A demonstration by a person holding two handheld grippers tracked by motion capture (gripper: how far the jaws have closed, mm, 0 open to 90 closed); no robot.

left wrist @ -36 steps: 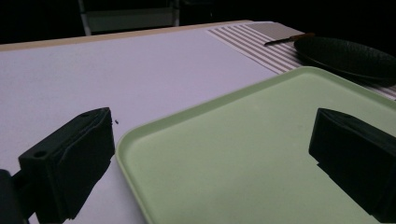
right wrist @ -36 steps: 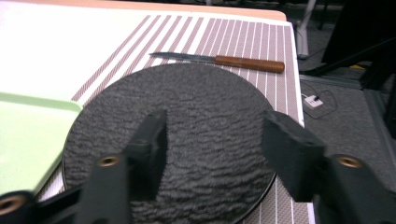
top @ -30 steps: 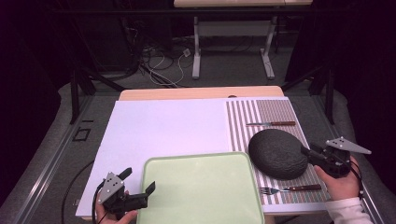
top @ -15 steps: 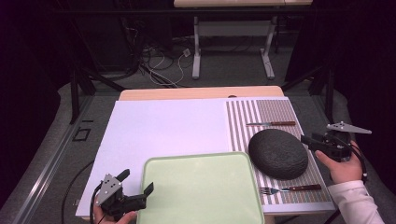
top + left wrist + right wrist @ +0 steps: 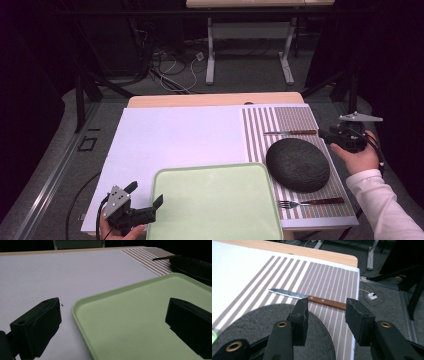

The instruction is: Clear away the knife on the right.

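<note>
Black plate as your landmark, right hand-held gripper beside it.
High view: your right hand-held gripper hangs just right of the plate, left hand-held gripper well left. Left gripper view: jaws spread around the green tray's corner. Right gripper view: jaws, just closing slightly, part-spread, empty, above the plate, facing the knife beyond it.

Lab-like recording space, black curtains, floor cables, staged table
</note>
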